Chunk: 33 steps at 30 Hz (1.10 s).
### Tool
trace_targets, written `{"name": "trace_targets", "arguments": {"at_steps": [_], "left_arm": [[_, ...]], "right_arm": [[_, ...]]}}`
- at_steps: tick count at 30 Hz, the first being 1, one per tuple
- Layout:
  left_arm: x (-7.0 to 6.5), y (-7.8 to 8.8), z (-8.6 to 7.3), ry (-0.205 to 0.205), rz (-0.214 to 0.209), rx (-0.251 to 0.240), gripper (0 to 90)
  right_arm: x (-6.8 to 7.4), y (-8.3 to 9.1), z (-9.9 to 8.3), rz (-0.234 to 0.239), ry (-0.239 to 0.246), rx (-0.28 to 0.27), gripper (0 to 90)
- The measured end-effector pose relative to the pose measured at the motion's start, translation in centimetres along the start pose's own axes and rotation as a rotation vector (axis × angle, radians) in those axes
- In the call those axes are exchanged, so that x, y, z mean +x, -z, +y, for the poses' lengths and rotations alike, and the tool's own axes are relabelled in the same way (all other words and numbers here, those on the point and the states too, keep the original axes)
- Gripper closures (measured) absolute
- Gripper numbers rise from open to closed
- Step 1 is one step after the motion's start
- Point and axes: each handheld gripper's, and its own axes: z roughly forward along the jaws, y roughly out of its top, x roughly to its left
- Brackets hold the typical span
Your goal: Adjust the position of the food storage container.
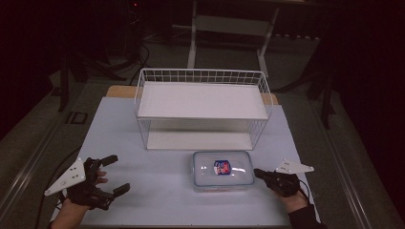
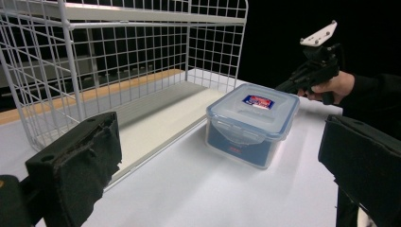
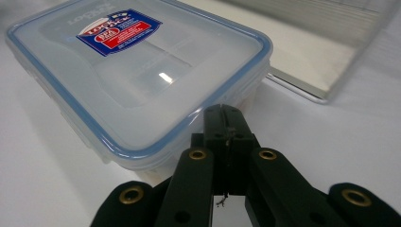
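Observation:
A clear plastic box (image 1: 222,170) with a blue-rimmed lid and a red and blue label lies on the table in front of the wire rack. Its lid (image 3: 142,66) is on. My right gripper (image 1: 257,172) is shut, with its tips (image 3: 227,118) at the rim of the box's right end and nothing visibly between them. From the left gripper view, the right gripper (image 2: 295,82) sits just behind the box (image 2: 250,123). My left gripper (image 1: 119,173) is at the front left with its jaws wide open and empty, well clear of the box.
A white wire rack (image 1: 203,107) with a solid upper shelf and a lower shelf (image 2: 156,113) stands at the middle back, its open front facing me. The pale table (image 1: 157,191) has free room at the front. Dark floor and furniture legs lie beyond.

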Motion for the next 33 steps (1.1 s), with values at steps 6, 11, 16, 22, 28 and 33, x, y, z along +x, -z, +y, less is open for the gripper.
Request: {"name": "trace_targets", "arguments": {"at_steps": [6, 11, 16, 22, 28, 33], "left_arm": [[0.3, 0.1, -0.2, 0.023, 0.022, -0.01, 0.0], [0.3, 0.1, -0.1, 0.024, 0.026, -0.012, 0.0], [0.3, 0.1, -0.1, 0.018, 0.027, -0.007, 0.0], [0.3, 0.0, -0.2, 0.018, 0.026, -0.004, 0.0], [0.4, 0.1, -0.2, 0.026, 0.027, -0.012, 0.0], [0.2, -0.1, -0.2, 0.022, 0.017, -0.007, 0.0]], "right_arm": [[0.7, -1.1, 0.7, 0.029, 0.017, 0.006, 90.0], [1.2, -1.6, 1.1, 0.045, 0.029, 0.015, 90.0], [1.8, -2.4, 1.6, 0.069, 0.041, 0.02, 90.0], [2.3, -3.2, 2.1, 0.088, 0.049, 0.023, 90.0], [2.8, -3.9, 2.7, 0.1, 0.066, 0.037, 90.0], [3.1, -4.5, 3.1, 0.104, 0.079, 0.039, 90.0]]}}
